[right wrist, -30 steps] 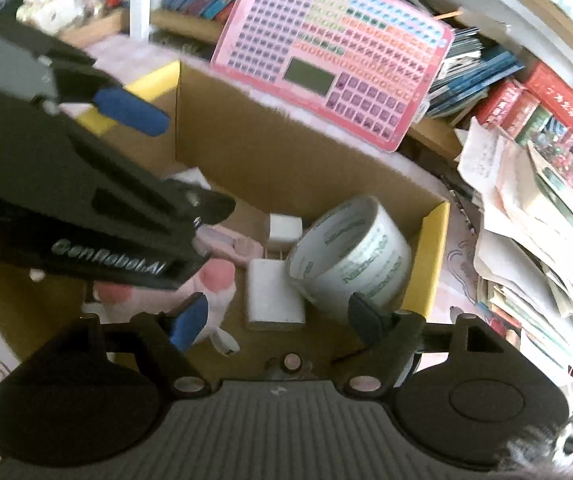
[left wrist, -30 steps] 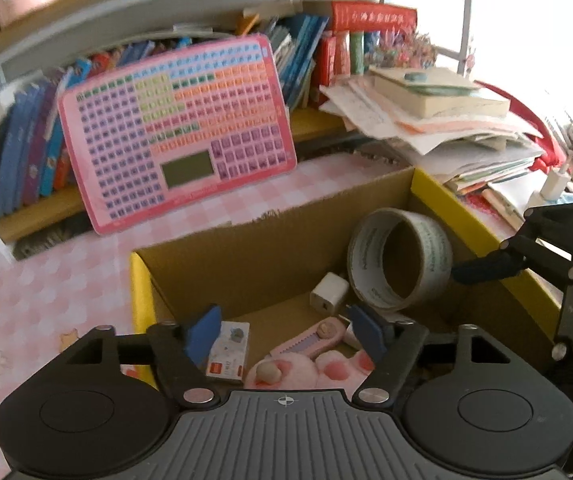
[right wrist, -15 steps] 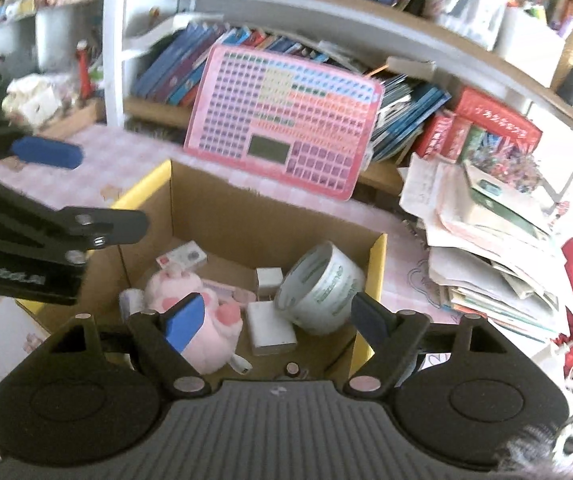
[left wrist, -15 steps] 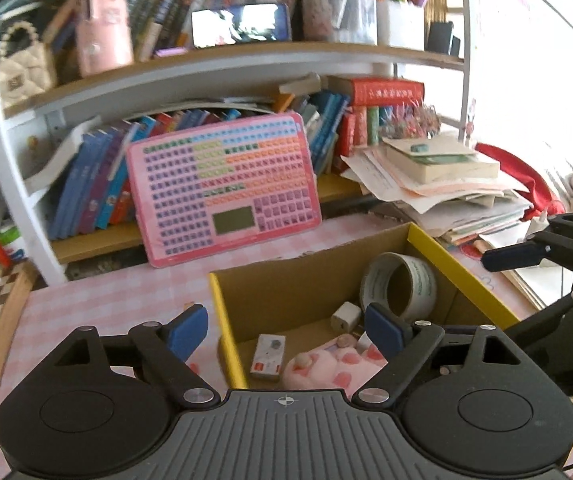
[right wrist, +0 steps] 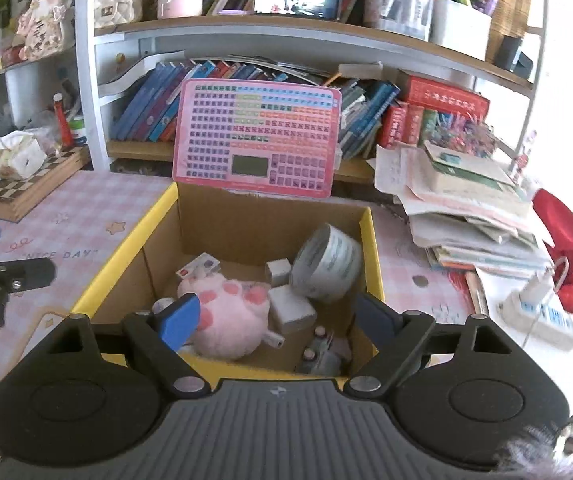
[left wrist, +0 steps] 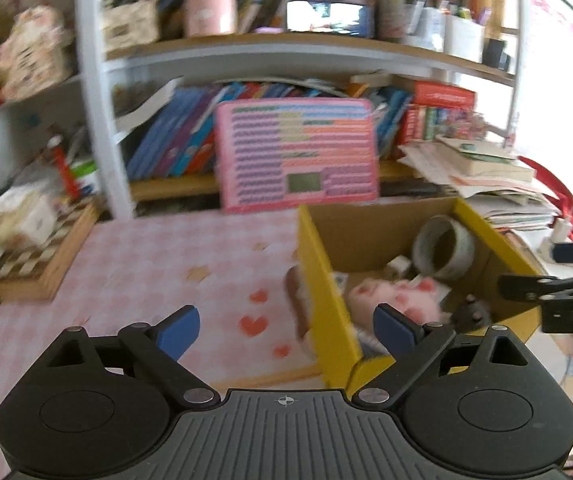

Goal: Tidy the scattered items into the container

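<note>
Leaning against the bookshelf behind the cardboard box, a pink keyboard toy is seen upright just past the box's far wall. To the right of the box a stack of papers and books is piled on the desk, with a white power strip and a red bag beyond it. At the left a wooden chessboard box carries a tissue pack.

Inside the box are held a pink plush paw, a roll of tape tilted against the right wall, two white blocks, a small card pack and small items near the front corner.

The right hand-held gripper is held spread and empty above the box's near rim. The left hand-held gripper is likewise spread and empty, straddling the box's left wall; its view is blurred. Bare pink checked cloth is left free on the left side of the desk.
</note>
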A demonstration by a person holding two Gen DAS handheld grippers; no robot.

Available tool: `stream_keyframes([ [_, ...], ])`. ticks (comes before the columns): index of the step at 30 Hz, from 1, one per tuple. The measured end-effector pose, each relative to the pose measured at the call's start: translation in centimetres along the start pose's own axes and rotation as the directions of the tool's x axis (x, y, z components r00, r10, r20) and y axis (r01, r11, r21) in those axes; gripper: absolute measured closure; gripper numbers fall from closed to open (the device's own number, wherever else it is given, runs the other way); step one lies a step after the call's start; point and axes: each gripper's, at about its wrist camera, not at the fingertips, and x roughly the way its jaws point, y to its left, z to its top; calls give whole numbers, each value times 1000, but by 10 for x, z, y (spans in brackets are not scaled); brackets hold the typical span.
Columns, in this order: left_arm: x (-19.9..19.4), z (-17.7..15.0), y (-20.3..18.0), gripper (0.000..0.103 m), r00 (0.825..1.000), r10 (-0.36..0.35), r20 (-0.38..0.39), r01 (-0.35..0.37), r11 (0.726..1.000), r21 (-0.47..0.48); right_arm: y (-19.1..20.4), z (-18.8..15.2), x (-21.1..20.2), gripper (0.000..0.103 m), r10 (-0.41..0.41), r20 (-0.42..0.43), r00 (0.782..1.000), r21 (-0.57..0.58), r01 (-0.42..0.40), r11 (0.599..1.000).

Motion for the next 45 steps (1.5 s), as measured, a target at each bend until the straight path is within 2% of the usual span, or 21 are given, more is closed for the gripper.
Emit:
stream_keyframes([
  [5,-20,-23,9,7,999,3,-35,-4,999,-41,6,-21,-19,18,-38,8,999,55,37,998],
  [10,-42,-46,13,7,999,18,-42,-19,999,-36,17,-48,-34,18,-35,-44,998,111,40,993],
  [15,-66,-68,19,7,998,32,-58,-34,999,-37,34,-68,-52,15,-27,-59,998,108,34,994],
  [21,-90,-88,22,5,996,58,-64,-56,998,28,57,-83,-71,10,-1,-67,998,87,6,996],
  [27,-111,-102,27,4,997,55,-62,-52,997,50,75,-95,-87,7,14,-65,998,78,-9,997],
  [41,-131,-129,46,3,993,20,-114,-20,1000,2,104,-116,-103,3,33,-112,993,37,-29,999],
  [45,-136,-133,47,3,993,31,-118,-31,1000,-1,105,-124,-113,3,36,-122,992,41,-31,999],
])
